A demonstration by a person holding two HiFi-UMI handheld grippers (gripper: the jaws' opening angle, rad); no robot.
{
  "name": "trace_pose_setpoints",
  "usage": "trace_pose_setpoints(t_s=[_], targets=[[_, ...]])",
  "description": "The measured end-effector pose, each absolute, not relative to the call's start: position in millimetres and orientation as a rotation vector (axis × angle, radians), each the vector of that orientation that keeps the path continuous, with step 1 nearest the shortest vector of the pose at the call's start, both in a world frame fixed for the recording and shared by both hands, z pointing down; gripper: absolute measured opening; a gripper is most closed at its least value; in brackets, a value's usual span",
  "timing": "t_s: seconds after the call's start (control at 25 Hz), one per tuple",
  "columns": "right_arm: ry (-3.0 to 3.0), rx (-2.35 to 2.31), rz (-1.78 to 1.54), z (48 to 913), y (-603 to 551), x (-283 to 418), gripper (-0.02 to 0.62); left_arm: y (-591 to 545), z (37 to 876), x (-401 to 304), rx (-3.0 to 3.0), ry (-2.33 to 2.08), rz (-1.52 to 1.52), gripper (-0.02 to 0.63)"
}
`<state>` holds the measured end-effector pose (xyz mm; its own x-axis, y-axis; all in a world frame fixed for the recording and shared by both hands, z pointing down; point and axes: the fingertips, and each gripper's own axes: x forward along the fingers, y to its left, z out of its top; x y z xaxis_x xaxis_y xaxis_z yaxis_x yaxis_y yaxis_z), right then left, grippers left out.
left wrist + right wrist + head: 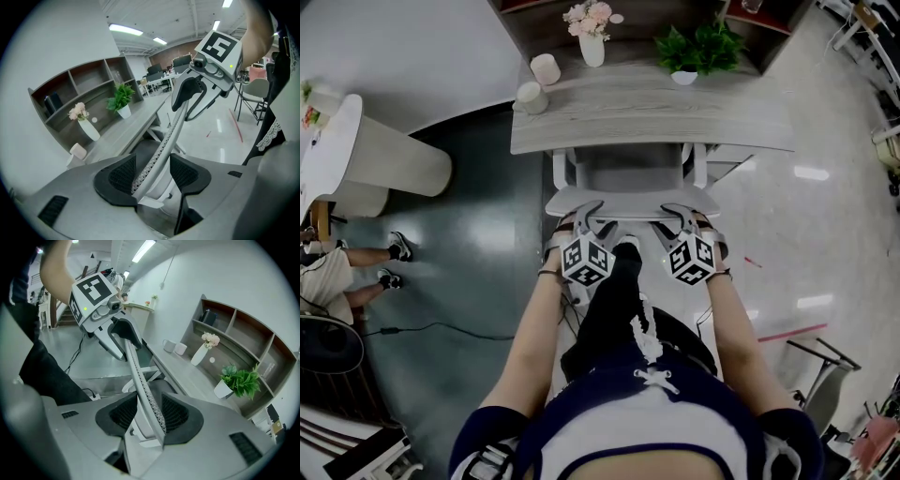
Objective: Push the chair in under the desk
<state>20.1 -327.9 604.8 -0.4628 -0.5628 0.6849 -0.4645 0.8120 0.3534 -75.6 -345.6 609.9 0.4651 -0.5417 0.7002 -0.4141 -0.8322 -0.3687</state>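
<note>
A white-framed chair (628, 172) with a grey seat stands at the grey wood desk (647, 117), its seat partly under the desk top. The thin mesh top edge of its backrest (628, 200) faces me. My left gripper (589, 217) clamps that edge on the left and my right gripper (680, 217) clamps it on the right. In the left gripper view the backrest edge (161, 145) runs between the pads of the left gripper (152, 171) up to the right gripper (187, 93). The right gripper (150, 413) pinches the backrest edge (140, 380) the same way.
On the desk stand a vase of flowers (592, 37), a potted plant (694, 52) and two pale cups (539, 82), with a shelf unit behind. A round white table (356, 150) and a seated person's legs (366, 258) are at the left. A cable (422, 328) lies on the floor.
</note>
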Motion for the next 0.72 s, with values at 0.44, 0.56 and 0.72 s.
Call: trace_pose_setpoints(t_s=[0.44, 0.56, 0.72], targets=[[-2.133, 0.668, 0.079, 600.8, -324.1, 19.4, 0.141, -338.6, 603.4, -72.8, -2.778, 0.787, -1.450, 0.230], [-2.199, 0.734, 0.096, 581.4, -323.6, 17.7, 0.141, -341.2, 579.4, -70.2, -2.890, 0.891, -1.318, 0.224], [-2.393, 0.980, 0.213, 532.9, -334.3, 14.8, 0.092, -350.4, 532.2, -66.6, -3.010, 1.102, -0.975, 0.185]])
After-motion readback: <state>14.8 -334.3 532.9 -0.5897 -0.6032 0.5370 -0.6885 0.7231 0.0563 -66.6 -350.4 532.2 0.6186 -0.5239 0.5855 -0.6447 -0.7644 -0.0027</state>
